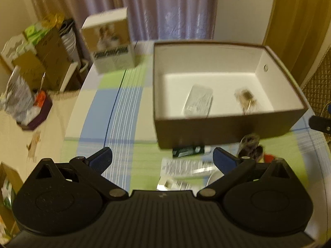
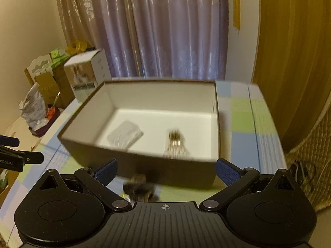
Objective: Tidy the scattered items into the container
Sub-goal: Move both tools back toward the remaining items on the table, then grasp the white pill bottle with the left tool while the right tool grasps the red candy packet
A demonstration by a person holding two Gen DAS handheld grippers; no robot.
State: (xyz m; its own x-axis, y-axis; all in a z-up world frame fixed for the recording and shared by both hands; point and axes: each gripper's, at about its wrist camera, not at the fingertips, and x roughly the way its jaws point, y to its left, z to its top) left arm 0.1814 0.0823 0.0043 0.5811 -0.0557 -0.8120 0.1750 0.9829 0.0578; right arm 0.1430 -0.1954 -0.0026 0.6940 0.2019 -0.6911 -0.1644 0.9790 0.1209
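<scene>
On the checked tablecloth [image 1: 115, 107], far left, stands a white picture box [image 1: 109, 45]. Next, the left gripper [image 1: 162, 159] hangs with jaws spread wide, holding nothing. Under it lie a dark green packet [image 1: 187, 150] and a printed paper packet [image 1: 184, 166]. To the right sits the big open box [image 1: 223, 124], with a clear packet [image 1: 198, 101] and a brown clip [image 1: 246, 99] inside. The right gripper [image 2: 166, 170] is spread wide too, over a blurry dark thing [image 2: 140, 188].

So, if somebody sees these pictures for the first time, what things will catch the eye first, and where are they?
The open box in the middle of the checked tablecloth stands out first, with a white packet and a brownish item lying apart on its white floor. Next come the left tongs and right tongs, both open and empty, in the foreground. Blurred small items lie scattered before the box's near wall.
</scene>
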